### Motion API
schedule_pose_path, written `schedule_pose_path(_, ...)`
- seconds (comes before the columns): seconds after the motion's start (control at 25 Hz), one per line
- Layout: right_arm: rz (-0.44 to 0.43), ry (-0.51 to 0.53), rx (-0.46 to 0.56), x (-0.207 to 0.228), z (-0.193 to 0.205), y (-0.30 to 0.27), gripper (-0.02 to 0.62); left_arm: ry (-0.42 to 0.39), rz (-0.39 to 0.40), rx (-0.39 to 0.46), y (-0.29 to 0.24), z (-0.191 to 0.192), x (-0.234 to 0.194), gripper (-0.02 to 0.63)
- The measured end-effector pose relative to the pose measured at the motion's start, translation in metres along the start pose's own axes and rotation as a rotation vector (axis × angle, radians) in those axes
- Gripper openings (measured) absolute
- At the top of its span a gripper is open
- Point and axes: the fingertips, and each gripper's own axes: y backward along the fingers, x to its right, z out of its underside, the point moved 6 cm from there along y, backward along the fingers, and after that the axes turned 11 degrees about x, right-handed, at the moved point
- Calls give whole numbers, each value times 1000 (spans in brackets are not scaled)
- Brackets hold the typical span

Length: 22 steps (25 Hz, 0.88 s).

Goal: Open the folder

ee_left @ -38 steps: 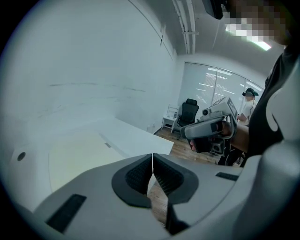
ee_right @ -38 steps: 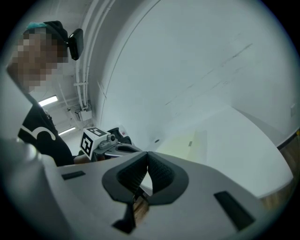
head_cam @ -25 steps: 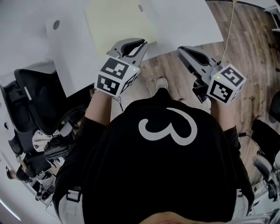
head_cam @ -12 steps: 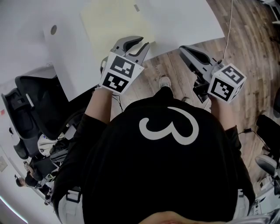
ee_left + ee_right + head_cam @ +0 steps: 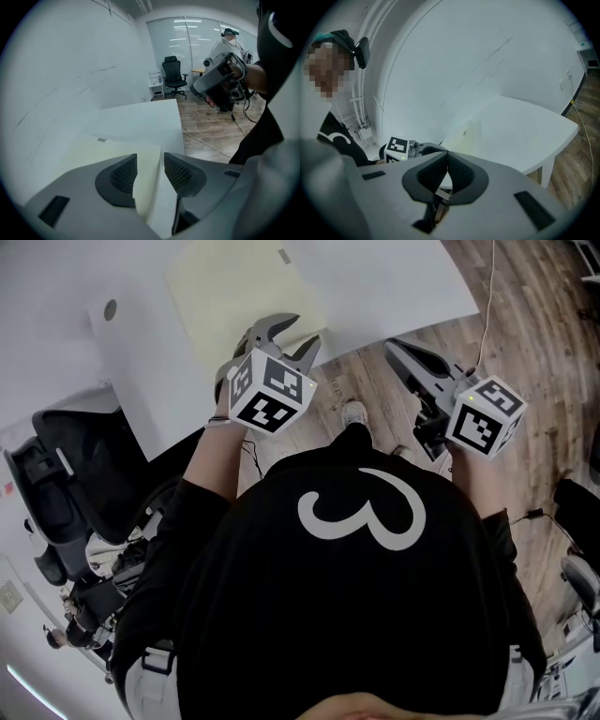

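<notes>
Jaws of the left gripper point(image 5: 302, 331) are opening, spread to either side of the near corner of a flat, pale yellow paper folder point(image 5: 239, 287). The corner shows between them but is not pinched. That folder lies flat on the white tabletop point(image 5: 394, 277), close to its near edge. Just off that edge, over the wood-plank floor point(image 5: 525, 352), the right gripper point(image 5: 389, 345) has its jaws pressed together on nothing.

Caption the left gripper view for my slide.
Left gripper, jaws opening and empty, aimed at corner of pale yellow folder on white table.
</notes>
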Motion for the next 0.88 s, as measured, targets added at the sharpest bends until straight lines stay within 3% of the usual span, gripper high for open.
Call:
schedule_pose_path(0.32,12,-14,8,4,3,1,23,-57,-34,-32,-8,6,-1,196)
schedule_pose_path(0.88,13,-26,9,7,8,2,25,-40,-46,-38,-5,4,-6,183)
